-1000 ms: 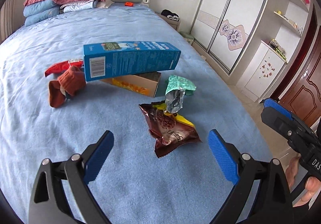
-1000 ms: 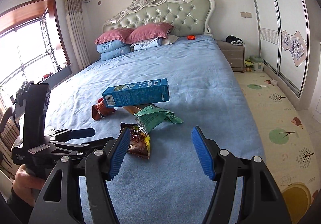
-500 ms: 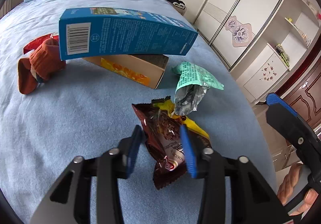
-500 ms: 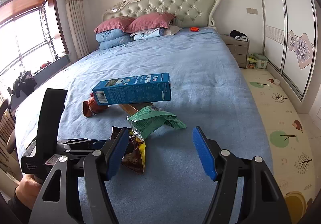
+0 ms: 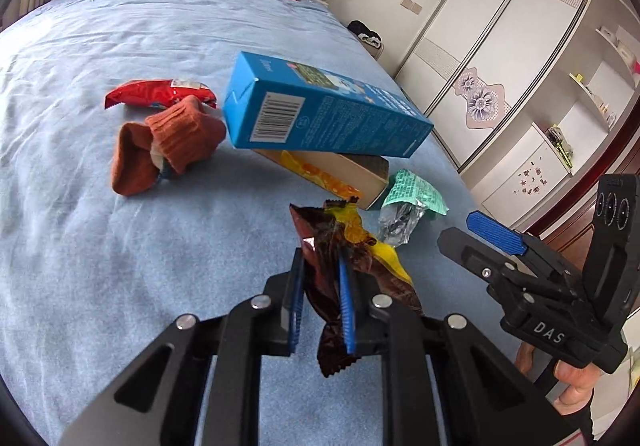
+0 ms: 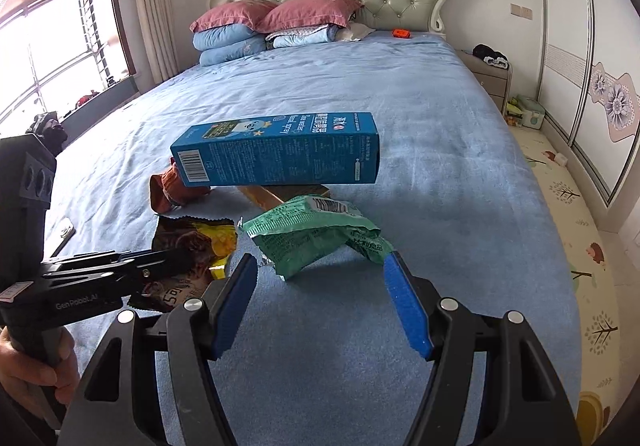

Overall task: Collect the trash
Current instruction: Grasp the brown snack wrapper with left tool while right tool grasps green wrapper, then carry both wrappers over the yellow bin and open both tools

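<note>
Left gripper jaws closing on brown wrapper near bed foot edge; right gripper wide, empty, at green packet.

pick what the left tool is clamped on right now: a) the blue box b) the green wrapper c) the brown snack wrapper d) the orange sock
c: in the left wrist view the left tool has its blue pads closing on the brown snack wrapper, while the green wrapper, blue box and orange sock lie apart on the bed.
</note>
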`<state>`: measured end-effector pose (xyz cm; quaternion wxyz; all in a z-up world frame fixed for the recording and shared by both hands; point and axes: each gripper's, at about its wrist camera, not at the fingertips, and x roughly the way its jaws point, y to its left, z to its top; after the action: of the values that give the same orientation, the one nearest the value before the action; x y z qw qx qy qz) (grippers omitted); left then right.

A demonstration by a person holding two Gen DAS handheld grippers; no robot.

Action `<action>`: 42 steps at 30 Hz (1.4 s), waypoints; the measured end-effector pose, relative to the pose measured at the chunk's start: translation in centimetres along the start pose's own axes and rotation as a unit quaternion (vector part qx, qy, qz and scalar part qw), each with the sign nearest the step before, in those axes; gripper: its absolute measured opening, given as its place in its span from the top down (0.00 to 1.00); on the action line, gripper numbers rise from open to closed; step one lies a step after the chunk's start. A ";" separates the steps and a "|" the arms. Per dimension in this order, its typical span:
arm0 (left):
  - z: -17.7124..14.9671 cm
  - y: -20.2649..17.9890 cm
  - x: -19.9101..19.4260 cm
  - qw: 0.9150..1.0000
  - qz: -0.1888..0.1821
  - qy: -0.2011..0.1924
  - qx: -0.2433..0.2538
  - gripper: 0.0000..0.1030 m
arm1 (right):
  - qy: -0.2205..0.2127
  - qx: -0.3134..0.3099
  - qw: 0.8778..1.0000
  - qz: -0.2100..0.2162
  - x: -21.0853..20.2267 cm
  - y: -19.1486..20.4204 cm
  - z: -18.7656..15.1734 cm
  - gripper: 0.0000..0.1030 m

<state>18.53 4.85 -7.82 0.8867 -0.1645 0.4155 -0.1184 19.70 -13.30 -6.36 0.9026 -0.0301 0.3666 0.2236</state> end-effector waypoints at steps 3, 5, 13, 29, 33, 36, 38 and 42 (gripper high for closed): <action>0.0 0.6 -0.1 1.000 0.003 0.004 -0.002 0.84 | 0.010 -0.002 1.000 -0.002 1.4 0.2 0.6 0.35; -0.1 1.0 -0.2 1.000 0.003 0.005 -0.005 0.84 | 0.021 0.000 1.000 -0.002 2.5 0.2 0.9 0.35; -0.2 1.8 0.1 1.000 0.001 0.010 -0.012 0.84 | 0.049 -0.016 0.999 0.003 4.9 0.2 1.7 0.87; -0.1 -2.8 -1.4 1.000 -0.008 -0.004 0.018 0.84 | -0.024 0.022 0.999 0.033 -3.9 -2.9 -0.5 0.95; -0.3 -6.3 -1.7 0.999 -0.021 -0.007 0.044 0.84 | -0.048 0.034 0.998 0.030 -7.6 -4.7 -1.5 0.95; -0.6 -9.7 -1.6 0.997 -0.030 -0.008 0.070 0.84 | -0.069 0.052 0.996 0.011 -10.4 -6.7 -2.4 0.95; -1.0 -12.2 -1.2 0.995 -0.040 -0.004 0.087 0.84 | -0.080 0.069 0.994 -0.001 -12.3 -8.4 -3.2 0.95; -1.8 -17.0 0.2 0.991 -0.062 0.012 0.118 0.84 | -0.093 0.092 0.991 -0.026 -15.5 -12.1 -5.3 0.95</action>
<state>16.02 -11.20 -2.45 0.8857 -0.0826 0.3984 -0.2235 11.66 -31.23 -1.07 0.9372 0.0645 0.2995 0.1668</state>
